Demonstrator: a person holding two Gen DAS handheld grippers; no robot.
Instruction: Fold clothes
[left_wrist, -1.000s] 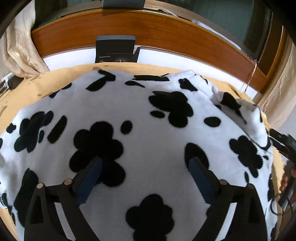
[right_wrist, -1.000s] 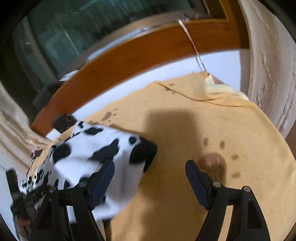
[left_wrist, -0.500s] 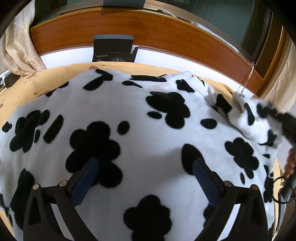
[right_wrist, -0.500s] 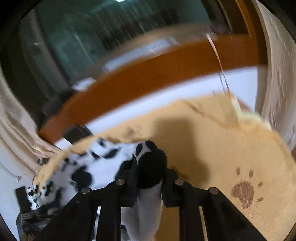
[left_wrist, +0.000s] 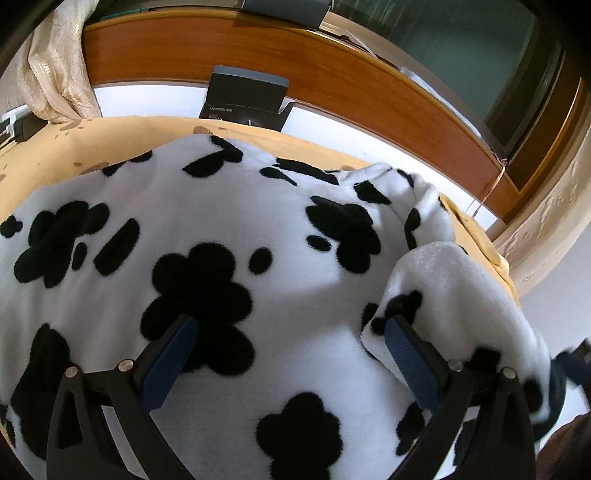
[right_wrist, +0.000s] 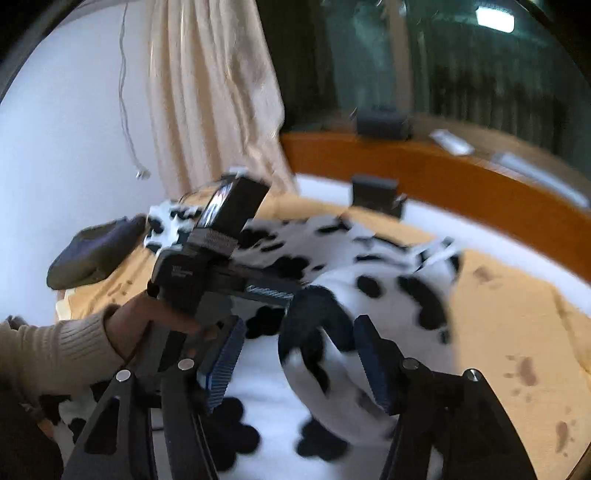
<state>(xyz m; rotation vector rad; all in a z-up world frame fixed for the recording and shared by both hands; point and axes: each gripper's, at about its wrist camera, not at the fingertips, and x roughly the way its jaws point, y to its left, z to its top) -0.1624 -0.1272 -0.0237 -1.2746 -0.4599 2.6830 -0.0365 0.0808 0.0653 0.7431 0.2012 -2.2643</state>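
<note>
We keep the left gripper (left_wrist: 286, 354) spread wide, low in its frame, over the spotted fleece garment (left_wrist: 207, 236) on the yellow blanket (left_wrist: 122, 136), while the right gripper (right_wrist: 295, 363), jaws parted, lays the sleeve (right_wrist: 317, 332) across center frame to fold inward.

Fleece garment (left_wrist: 229, 229) on blanket (left_wrist: 122, 140), box (left_wrist: 245, 98) behind it, curtain (left_wrist: 59, 74) far left.
</note>
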